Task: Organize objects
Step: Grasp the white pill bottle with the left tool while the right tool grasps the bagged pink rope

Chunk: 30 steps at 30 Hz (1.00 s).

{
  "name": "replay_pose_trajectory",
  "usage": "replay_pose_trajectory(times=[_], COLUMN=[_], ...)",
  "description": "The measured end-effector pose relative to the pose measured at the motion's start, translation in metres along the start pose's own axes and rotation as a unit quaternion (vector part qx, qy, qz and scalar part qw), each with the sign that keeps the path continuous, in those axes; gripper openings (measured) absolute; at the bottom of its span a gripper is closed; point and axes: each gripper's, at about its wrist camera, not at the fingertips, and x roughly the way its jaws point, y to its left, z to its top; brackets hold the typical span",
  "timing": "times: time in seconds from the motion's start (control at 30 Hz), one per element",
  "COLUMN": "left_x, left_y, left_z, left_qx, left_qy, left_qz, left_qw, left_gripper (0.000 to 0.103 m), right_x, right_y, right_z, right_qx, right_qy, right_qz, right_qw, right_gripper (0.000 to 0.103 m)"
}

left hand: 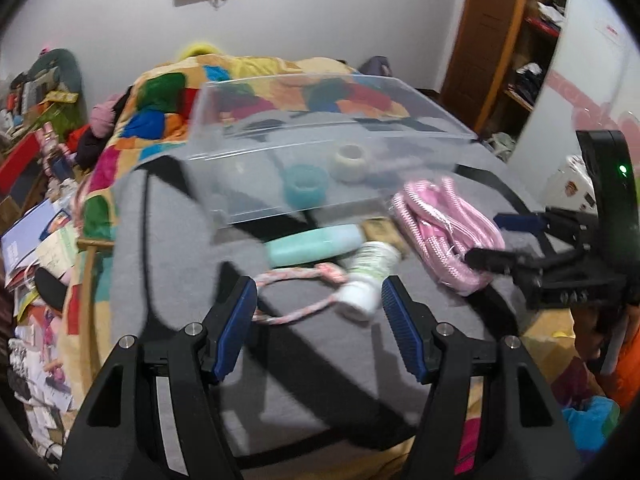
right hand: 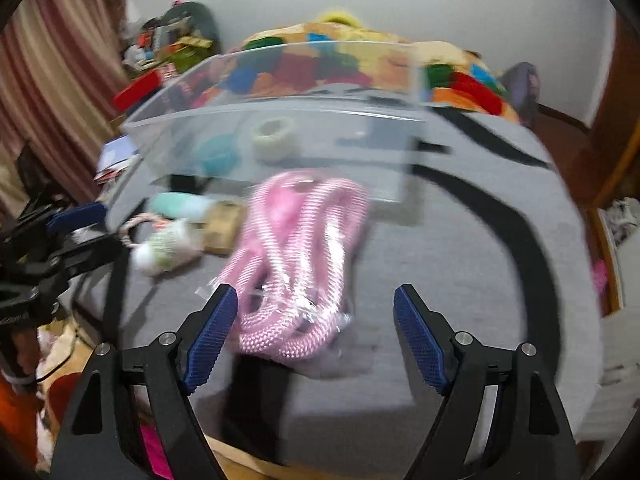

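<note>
A clear plastic box (left hand: 400, 92) (right hand: 168, 120) stands on a grey cloth and holds a teal tape roll (left hand: 306, 186) (right hand: 218, 154) and a white tape roll (left hand: 352, 160) (right hand: 274, 136). In front of it lie a pink cord bundle in a clear bag (left hand: 444, 232) (right hand: 296, 256), a mint tube (left hand: 312, 246) (right hand: 180, 206), a green-white bottle with a white cap (left hand: 368, 280) (right hand: 164, 250), a thin pink-white rope loop (left hand: 296, 296) and a tan packet (right hand: 224, 226). My left gripper (left hand: 318, 308) is open, its jaws around the bottle's cap. My right gripper (right hand: 316, 320) is open over the near end of the cord bundle.
The grey cloth (right hand: 460, 260) with black bands covers a bed with a patchwork quilt (left hand: 160, 112). Cluttered papers and boxes (left hand: 36, 248) lie at the left. A wooden shelf unit (left hand: 520, 48) stands at the right. The right gripper (left hand: 496, 240) shows in the left wrist view.
</note>
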Motion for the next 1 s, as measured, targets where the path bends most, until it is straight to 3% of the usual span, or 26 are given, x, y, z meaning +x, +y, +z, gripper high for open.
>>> replay_pose_trajectory(times=[0.13,0.27,0.43,0.6,0.7,1.0], left_x=[0.01,0.023,0.042,0.046,0.038,0.003], left_y=[-0.024,-0.035,-0.033,-0.028,-0.026,-0.018], left_z=[0.008,0.013,0.008,-0.002,-0.003,0.013], left_qx=[0.032,0.052,0.042,0.02,0.007,-0.01], left_qy=[-0.004,0.006,0.034,0.046,0.032,-0.022], left_qz=[-0.023,-0.038,-0.044,-0.061,-0.07,-0.066], left_qw=[0.9992,0.9979,0.9975,0.9969,0.997,0.9975], left_gripper=[0.064,0.055,0.048,0.029,0.029,0.029], right_x=[-0.011,-0.023,-0.001,0.033,0.026,-0.013], right_y=[-0.023,-0.018,0.011,0.021,0.023,0.011], right_z=[-0.001,0.008,0.018,0.017,0.011,-0.001], right_qx=[0.01,0.003,-0.044,-0.05,-0.057,-0.039], right_qy=[-0.003,-0.02,-0.011,0.022,0.004,-0.022], right_qz=[-0.021,-0.003,0.005,0.006,0.002,0.021], right_qw=[1.0,1.0,0.999,0.999,0.998,0.999], right_gripper=[0.079,0.08,0.083,0.083,0.065,0.037])
